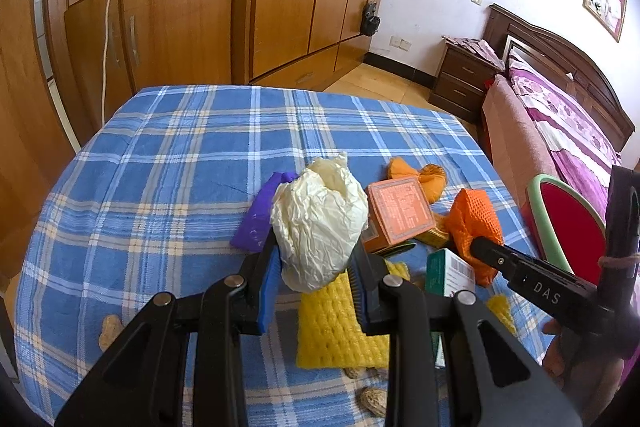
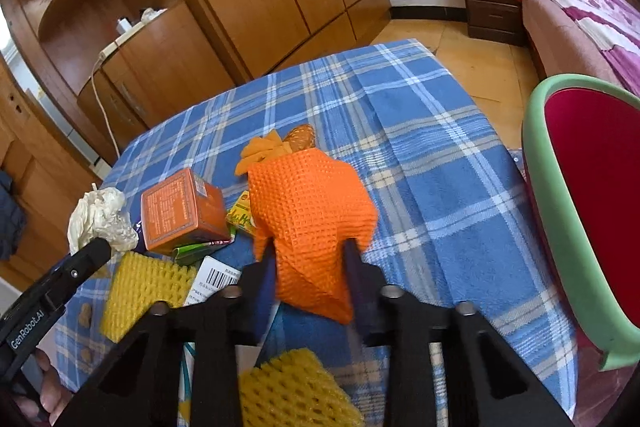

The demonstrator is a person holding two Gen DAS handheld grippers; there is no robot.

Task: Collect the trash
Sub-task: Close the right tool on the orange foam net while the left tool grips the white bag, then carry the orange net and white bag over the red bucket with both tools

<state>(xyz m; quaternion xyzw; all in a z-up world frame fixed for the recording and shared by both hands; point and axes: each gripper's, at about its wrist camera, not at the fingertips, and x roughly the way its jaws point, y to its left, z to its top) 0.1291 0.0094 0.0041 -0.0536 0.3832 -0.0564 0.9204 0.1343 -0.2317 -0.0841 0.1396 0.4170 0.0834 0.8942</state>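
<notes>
Trash lies scattered over the counter point(image 1: 168, 155), which wears a blue plaid cloth: one crumpled cream paper wad point(image 1: 318, 223), one orange foam net point(image 2: 308, 219), two yellow foam nets (the larger point(image 1: 336, 323) lying flat under the left jaws, a second point(image 2: 288, 387) at the near edge in the right wrist view), one orange carton point(image 1: 400, 213), one purple wrapper point(image 1: 260, 215), one green-and-white box with a barcode point(image 1: 448, 273), a small yellow-green packet point(image 2: 242, 213), an orange crumpled wrapper point(image 1: 416, 175) farther back, and at least two peanut shells point(image 1: 374, 401) near the front edge. One red bin with a pale green rim point(image 2: 544, 195) stands just beside the counter on the right. The paper wad is creased all over and bulges above the jaws; the left hand-held gripper point(image 1: 314, 267) is clamped on its lower part, blue pads pressing both sides, holding it above the yellow net. The orange net is a waffle-textured sleeve, folded and puffed; the right hand-held gripper point(image 2: 310, 267) has its jaws pinched on the net's lower end, the net standing up from them over the cloth, left of the bin. Both grippers slant downward toward the counter, side by side, and part of a person's hand point(image 2: 48, 387) shows behind the left one.
</notes>
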